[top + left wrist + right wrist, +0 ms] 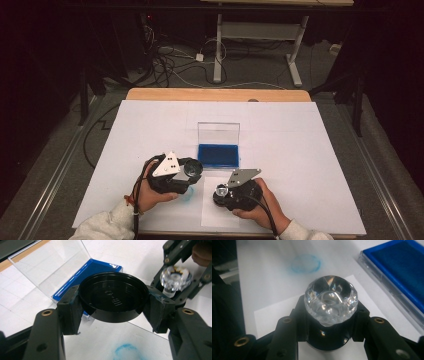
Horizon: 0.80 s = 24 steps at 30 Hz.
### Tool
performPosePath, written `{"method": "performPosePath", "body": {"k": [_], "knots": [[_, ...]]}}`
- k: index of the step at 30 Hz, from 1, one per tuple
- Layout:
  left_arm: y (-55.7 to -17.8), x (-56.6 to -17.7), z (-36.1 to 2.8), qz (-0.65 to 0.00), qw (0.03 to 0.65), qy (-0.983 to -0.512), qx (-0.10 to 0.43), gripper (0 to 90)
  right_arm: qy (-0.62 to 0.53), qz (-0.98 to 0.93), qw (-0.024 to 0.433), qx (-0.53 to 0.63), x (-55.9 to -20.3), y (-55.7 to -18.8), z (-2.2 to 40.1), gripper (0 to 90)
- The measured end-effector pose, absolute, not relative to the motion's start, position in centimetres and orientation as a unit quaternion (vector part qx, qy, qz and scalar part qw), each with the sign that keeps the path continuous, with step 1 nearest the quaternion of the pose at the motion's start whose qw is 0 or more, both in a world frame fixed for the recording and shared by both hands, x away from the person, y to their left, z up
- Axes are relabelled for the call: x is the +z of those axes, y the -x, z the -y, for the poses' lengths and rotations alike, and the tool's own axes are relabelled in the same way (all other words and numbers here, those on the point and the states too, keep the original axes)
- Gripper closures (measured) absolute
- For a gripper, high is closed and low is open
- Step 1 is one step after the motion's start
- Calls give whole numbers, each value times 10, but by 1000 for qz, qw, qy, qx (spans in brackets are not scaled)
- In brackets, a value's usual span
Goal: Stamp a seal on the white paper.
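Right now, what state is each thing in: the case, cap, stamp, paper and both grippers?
Ink pad case: lid open, upright.
Black round cap: off, clamped between jaws.
Crystal-handled stamp: handle up, gripped at its dark base.
Paper: bears a blue ring mark.
Left gripper: shut on cap.
Right gripper: shut on stamp.

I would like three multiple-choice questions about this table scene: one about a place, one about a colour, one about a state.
1. Where does the ink pad lie?
A. beyond the two grippers, near the middle of the table
B. at the table's left edge
C. on the floor

2. What colour is the ring mark on the paper?
A. red
B. blue
C. green

3. What is the ink pad's clear lid doing?
A. shut
B. lying apart
C. standing open

Answers: 1 A, the high view shows it past both hands; 2 B, both gripper views show a blue ring; 3 C, the lid stands up behind the pad.
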<state>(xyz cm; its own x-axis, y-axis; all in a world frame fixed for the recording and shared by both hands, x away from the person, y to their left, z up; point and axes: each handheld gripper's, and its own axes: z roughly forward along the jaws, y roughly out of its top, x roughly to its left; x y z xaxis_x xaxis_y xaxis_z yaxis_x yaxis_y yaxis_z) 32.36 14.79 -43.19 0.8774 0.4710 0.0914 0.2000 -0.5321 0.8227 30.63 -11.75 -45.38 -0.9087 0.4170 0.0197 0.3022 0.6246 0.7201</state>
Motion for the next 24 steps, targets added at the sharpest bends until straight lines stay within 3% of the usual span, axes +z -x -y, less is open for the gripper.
{"method": "performPosePath", "body": {"k": [15, 24], "knots": [[-324, -435, -146, -194, 434, -867, 151, 367, -205, -874, 101, 430, -422, -306, 131, 601], [-324, -436, -145, -194, 433, -867, 150, 367, -202, -876, 99, 427, -430, -305, 128, 602]]}}
